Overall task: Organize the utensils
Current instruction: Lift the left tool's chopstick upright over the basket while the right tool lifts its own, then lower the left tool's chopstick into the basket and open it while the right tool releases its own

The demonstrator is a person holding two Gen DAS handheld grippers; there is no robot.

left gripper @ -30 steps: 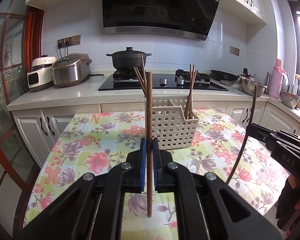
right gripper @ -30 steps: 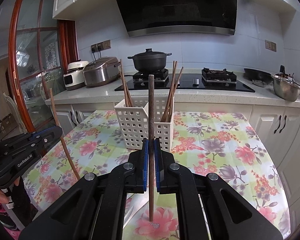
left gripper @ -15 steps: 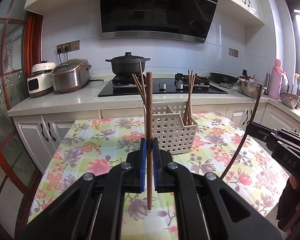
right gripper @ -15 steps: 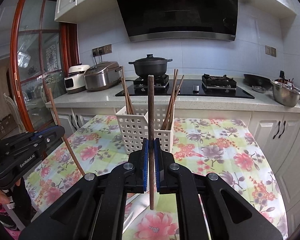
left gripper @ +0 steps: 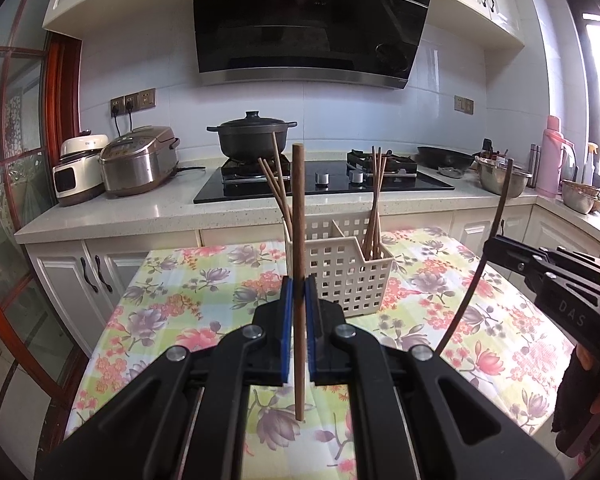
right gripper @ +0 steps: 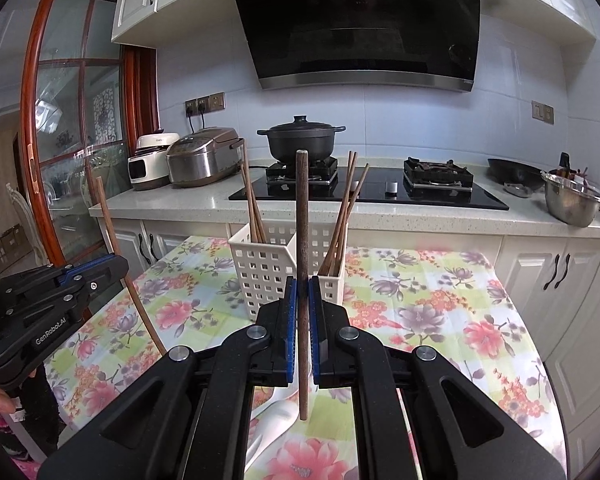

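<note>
My left gripper (left gripper: 299, 292) is shut on a brown chopstick (left gripper: 298, 216), held upright above the flowered table. My right gripper (right gripper: 302, 294) is shut on a darker brown chopstick (right gripper: 302, 216), also upright. A white perforated utensil basket (left gripper: 350, 276) with two compartments stands on the table beyond both grippers; it also shows in the right wrist view (right gripper: 268, 272). Each compartment holds several chopsticks (left gripper: 374, 200). The right gripper appears at the right edge of the left wrist view (left gripper: 556, 280), the left gripper at the left edge of the right wrist view (right gripper: 48, 304).
The table has a floral cloth (left gripper: 188, 304). A white spoon (right gripper: 274, 416) lies on it under my right gripper. Behind are a counter with a stove and black pot (left gripper: 252, 136), rice cookers (left gripper: 140, 160), and a steel bowl (right gripper: 572, 200).
Both grippers have risen and tilted upward a little with their chopsticks still clamped; the basket now sits lower in each view.
</note>
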